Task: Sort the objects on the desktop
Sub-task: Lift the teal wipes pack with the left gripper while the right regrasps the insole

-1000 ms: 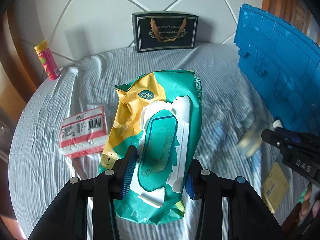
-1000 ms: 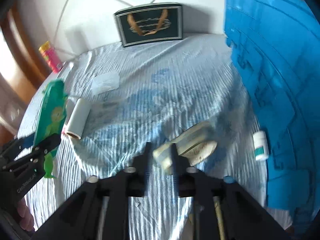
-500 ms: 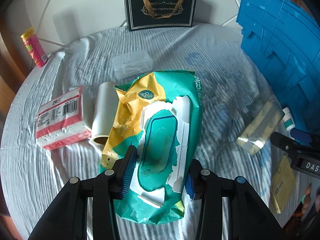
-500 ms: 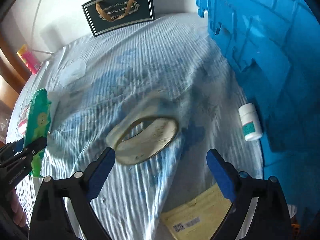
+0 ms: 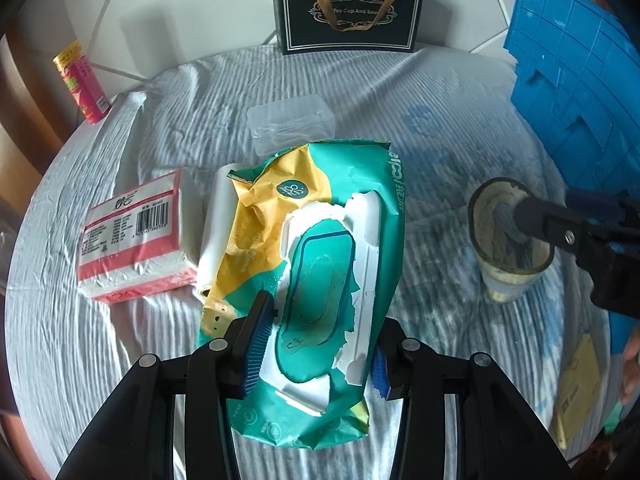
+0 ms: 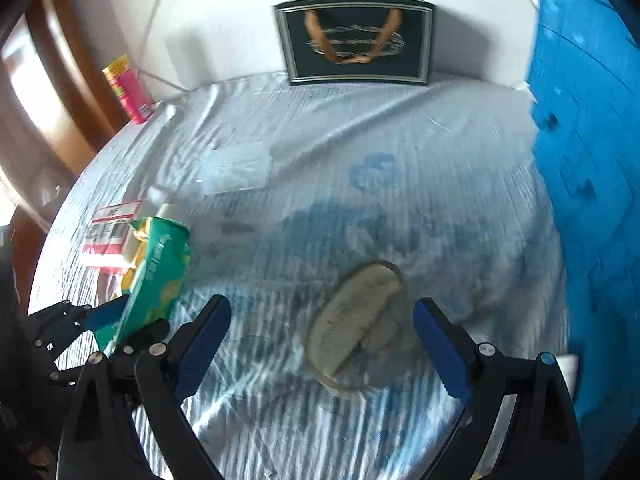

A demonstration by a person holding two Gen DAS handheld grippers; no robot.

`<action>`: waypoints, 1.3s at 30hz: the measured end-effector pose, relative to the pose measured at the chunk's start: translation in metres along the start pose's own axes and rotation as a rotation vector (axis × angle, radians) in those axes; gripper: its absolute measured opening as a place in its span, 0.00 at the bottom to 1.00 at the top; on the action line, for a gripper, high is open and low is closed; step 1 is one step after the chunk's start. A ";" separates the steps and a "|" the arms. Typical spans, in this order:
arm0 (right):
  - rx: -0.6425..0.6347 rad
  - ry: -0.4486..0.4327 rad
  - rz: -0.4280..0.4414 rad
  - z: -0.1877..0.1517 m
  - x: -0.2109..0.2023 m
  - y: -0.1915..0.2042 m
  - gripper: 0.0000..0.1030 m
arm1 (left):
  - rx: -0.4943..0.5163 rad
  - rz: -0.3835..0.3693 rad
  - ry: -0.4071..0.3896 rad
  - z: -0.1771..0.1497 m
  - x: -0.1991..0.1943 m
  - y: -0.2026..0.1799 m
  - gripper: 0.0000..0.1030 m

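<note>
Daylight falls evenly across the white striped cloth [image 5: 400, 92] on the desk, bright yet soft, with a pale glare on the tiled wall behind. The gift bag [image 5: 347, 12] casts a short grey shadow to its left on the wall. The left wrist view is sharp at centre, print on the wipes pack [image 5: 320, 248] crisp. The right wrist view is smeared by motion blur: the tape roll [image 6: 356, 320] and blue crate [image 6: 592, 200] lose their edges. Fisheye bending curves the desk rim in both views, and dark vignetting closes the corners. A warm overexposed patch burns the wooden frame [image 6: 24, 68] at left.
</note>
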State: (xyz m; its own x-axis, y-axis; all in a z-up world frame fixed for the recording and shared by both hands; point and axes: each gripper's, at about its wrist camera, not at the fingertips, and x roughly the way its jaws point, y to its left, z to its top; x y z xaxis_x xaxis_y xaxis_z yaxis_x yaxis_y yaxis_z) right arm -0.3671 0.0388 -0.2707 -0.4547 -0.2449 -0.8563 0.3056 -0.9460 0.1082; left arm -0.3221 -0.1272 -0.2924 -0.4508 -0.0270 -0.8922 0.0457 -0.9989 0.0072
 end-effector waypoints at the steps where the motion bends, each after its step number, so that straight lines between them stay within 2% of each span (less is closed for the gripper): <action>1: 0.018 0.009 -0.009 -0.004 0.000 -0.005 0.91 | -0.001 -0.004 0.000 0.001 0.002 -0.001 0.41; 5: 0.080 0.047 -0.036 -0.024 0.008 -0.021 0.91 | 0.000 -0.023 0.007 0.009 0.013 -0.011 0.41; 9: 0.100 0.046 -0.071 -0.032 0.018 -0.025 0.91 | 0.012 -0.051 0.033 0.020 0.032 -0.028 0.41; 13: 0.128 0.047 -0.080 -0.034 0.032 -0.031 0.91 | 0.036 -0.015 0.053 0.024 0.055 -0.040 0.41; 14: 0.140 0.042 -0.074 -0.033 0.036 -0.033 0.90 | 0.053 0.004 0.043 0.026 0.056 -0.043 0.41; 16: 0.148 0.043 -0.074 -0.033 0.045 -0.033 0.78 | 0.068 0.017 0.038 0.030 0.058 -0.047 0.42; 21: 0.158 0.046 -0.074 -0.034 0.059 -0.035 0.78 | 0.090 0.035 0.032 0.036 0.066 -0.052 0.54; 23: 0.163 0.046 -0.066 -0.035 0.061 -0.037 0.78 | 0.103 0.041 0.027 0.037 0.070 -0.054 0.63; 25: 0.166 0.047 -0.061 -0.036 0.063 -0.038 0.78 | 0.115 0.058 0.014 0.037 0.072 -0.056 0.63; 26: 0.161 0.048 -0.064 -0.035 0.063 -0.037 0.78 | 0.120 0.064 0.007 0.038 0.071 -0.055 0.58; 28: 0.152 0.051 -0.069 -0.035 0.063 -0.035 0.75 | 0.124 0.064 -0.004 0.038 0.068 -0.054 0.41; 30: 0.150 0.050 -0.070 -0.035 0.058 -0.034 0.75 | 0.113 0.037 -0.010 0.036 0.061 -0.049 0.40; 33: 0.153 0.021 -0.056 -0.036 0.042 -0.031 0.74 | 0.101 0.037 -0.032 0.031 0.045 -0.044 0.39; 39: 0.108 -0.077 -0.056 -0.022 -0.009 -0.011 0.74 | 0.070 0.003 -0.125 0.032 -0.010 -0.029 0.39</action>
State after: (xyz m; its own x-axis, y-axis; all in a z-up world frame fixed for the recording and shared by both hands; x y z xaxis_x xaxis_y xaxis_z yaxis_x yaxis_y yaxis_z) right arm -0.3484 0.0560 -0.2755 -0.5325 -0.2022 -0.8219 0.1881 -0.9750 0.1180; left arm -0.3472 -0.0987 -0.2696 -0.5584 -0.0306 -0.8290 -0.0132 -0.9989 0.0457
